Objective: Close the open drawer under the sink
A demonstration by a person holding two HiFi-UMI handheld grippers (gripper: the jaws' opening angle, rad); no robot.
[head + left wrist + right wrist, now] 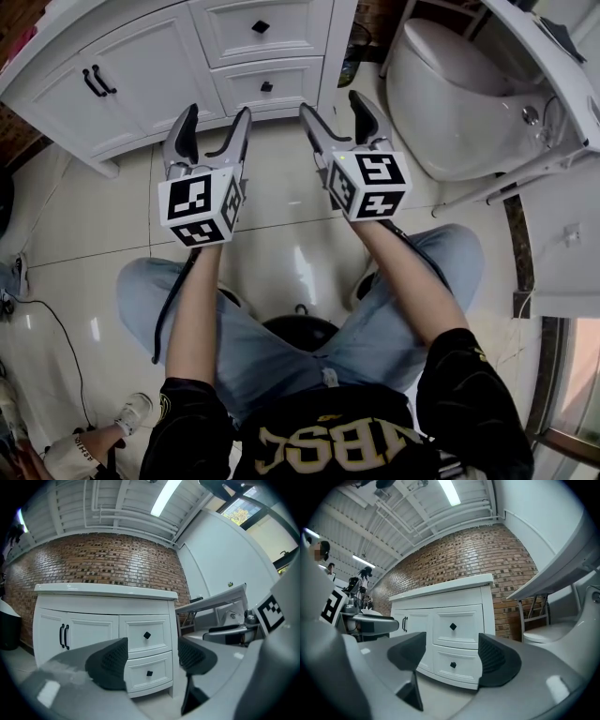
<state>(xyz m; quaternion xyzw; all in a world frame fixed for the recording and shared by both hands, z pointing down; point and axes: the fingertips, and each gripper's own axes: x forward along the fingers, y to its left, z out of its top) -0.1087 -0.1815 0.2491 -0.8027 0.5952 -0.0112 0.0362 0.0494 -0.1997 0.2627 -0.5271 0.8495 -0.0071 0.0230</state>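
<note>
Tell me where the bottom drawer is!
In the head view, the bottom drawer sits top centre, on the right side of the white cabinet, directly under the top drawer and left of the toilet.

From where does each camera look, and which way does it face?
Head view: on the head, steeply down at floor and cabinet; forearms, legs, left gripper, right gripper show.
Left gripper view: on that gripper, level toward the cabinet's drawers; its open jaws show.
Right gripper view: on that gripper, same aim; open jaws show.
All share the cabinet.
</note>
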